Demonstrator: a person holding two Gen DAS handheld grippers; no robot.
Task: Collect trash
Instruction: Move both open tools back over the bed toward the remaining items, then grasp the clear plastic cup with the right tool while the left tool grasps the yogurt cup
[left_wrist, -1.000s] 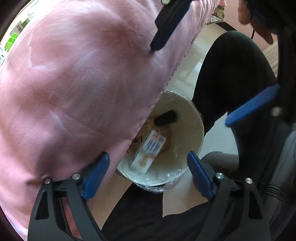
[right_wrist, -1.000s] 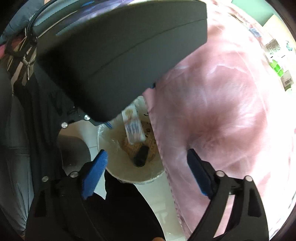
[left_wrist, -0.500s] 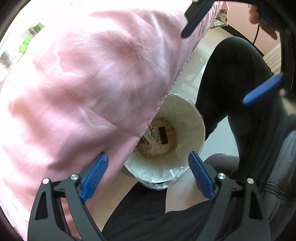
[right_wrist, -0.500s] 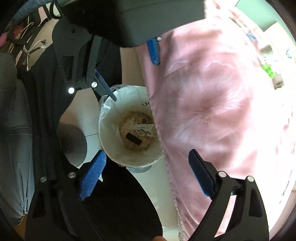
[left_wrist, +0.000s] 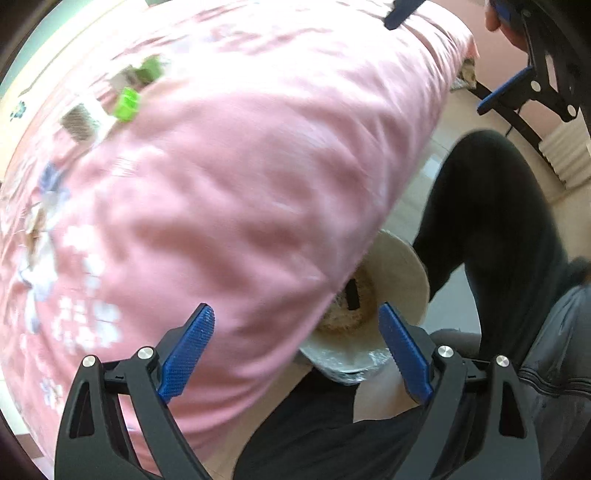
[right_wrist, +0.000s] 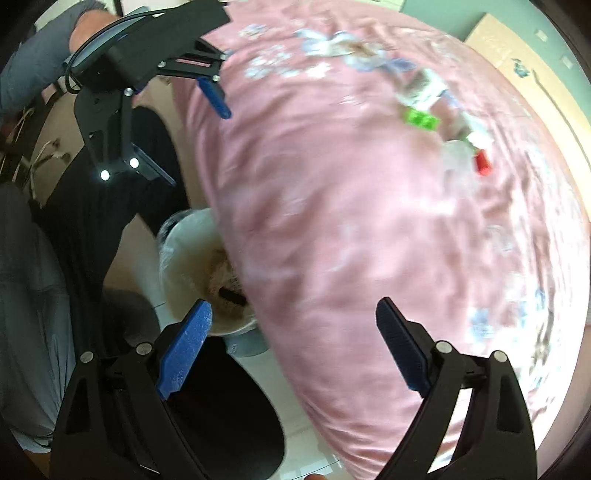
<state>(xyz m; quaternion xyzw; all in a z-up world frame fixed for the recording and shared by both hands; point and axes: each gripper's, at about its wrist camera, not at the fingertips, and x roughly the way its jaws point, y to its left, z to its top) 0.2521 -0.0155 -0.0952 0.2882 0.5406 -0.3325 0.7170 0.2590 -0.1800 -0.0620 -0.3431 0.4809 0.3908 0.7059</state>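
Observation:
A white lined trash bin (left_wrist: 404, 266) stands on the floor beside the pink bed; it also shows in the right wrist view (right_wrist: 184, 258). Inside lie a dark piece (left_wrist: 352, 294) and wrappers. My left gripper (left_wrist: 295, 350) is open and empty above the bed edge and the bin. My right gripper (right_wrist: 293, 347) is open and empty, over the bed edge. More trash lies on the bed: a green piece (right_wrist: 421, 119), a red piece (right_wrist: 482, 162), and white wrappers (right_wrist: 424, 86). The green piece (left_wrist: 127, 103) also shows in the left wrist view.
The pink flowered bedspread (left_wrist: 221, 166) fills most of both views. The person's dark-trousered legs (left_wrist: 487, 221) are next to the bin. The other gripper (right_wrist: 122, 110) shows at the upper left of the right wrist view.
Both grippers have risen and swung from the bin toward the bed top. The wrapper that was falling now lies in the bin. The trash on the bed has come into view.

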